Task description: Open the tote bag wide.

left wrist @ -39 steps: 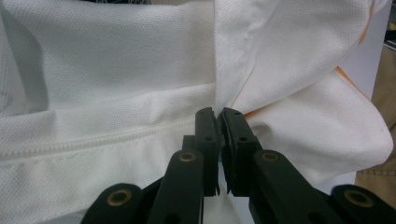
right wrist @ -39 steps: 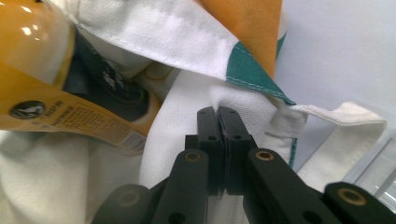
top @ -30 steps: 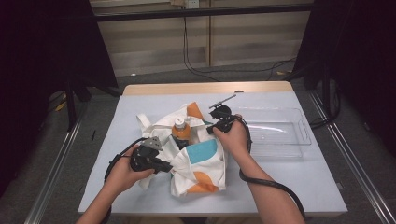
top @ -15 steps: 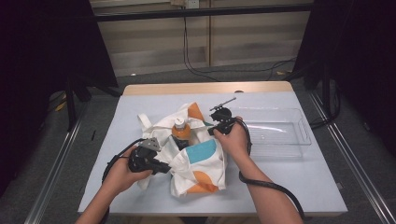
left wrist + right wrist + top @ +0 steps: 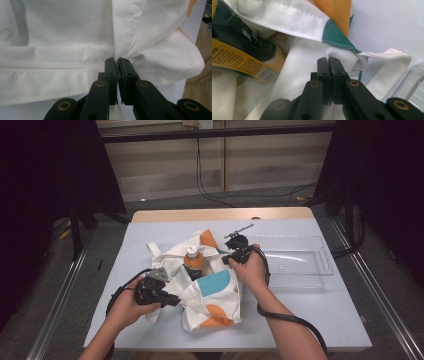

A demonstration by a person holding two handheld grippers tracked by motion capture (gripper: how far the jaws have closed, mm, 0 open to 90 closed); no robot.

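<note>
A white cloth bag (image 5: 210, 292) with orange and teal patches lies crumpled in the middle of the table. An orange bottle (image 5: 193, 260) with a white cap stands in its open mouth. My left gripper (image 5: 172, 301) is shut on a fold of the bag's white cloth (image 5: 125, 53) at the near left side. On the far right side my right gripper (image 5: 226, 260) pinches the bag's edge (image 5: 342, 56) beside a teal patch. The bottle's dark and yellow label (image 5: 239, 56) shows at the left of the right gripper view.
A clear plastic tray (image 5: 295, 262) stands on the table to the right of the bag, just behind my right hand. A white strap of the bag (image 5: 154, 251) trails toward the far left. Black cables loop from both grippers over the table.
</note>
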